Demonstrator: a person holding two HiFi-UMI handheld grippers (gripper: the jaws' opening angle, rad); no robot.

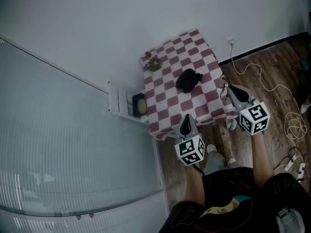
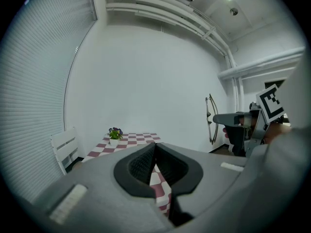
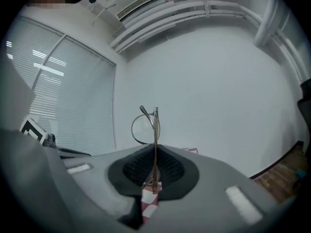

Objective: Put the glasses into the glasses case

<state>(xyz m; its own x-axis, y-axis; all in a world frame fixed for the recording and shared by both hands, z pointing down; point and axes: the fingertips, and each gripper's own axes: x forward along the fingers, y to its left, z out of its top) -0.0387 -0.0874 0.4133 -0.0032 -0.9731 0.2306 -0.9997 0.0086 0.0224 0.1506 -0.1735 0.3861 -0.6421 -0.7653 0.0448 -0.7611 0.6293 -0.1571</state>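
A black glasses case (image 1: 188, 80) lies near the middle of a small table with a red-and-white checked cloth (image 1: 167, 89). My right gripper (image 1: 227, 88) hovers at the table's right edge, shut on a pair of thin-rimmed glasses (image 3: 154, 130). The glasses stick straight up out of the closed jaws (image 3: 154, 152), one round lens to the left. My left gripper (image 1: 186, 119) is at the table's near edge, below the case. In its own view the left gripper (image 2: 154, 148) is shut, with nothing between the pads. The case is hidden in both gripper views.
A small potted flower (image 1: 153, 64) stands at the table's far left corner. A white chair (image 1: 119, 101) stands left of the table with a dark and yellow object (image 1: 140, 105) on its seat. Cables (image 1: 272, 89) and a power strip (image 1: 293, 163) lie on the wood floor at right.
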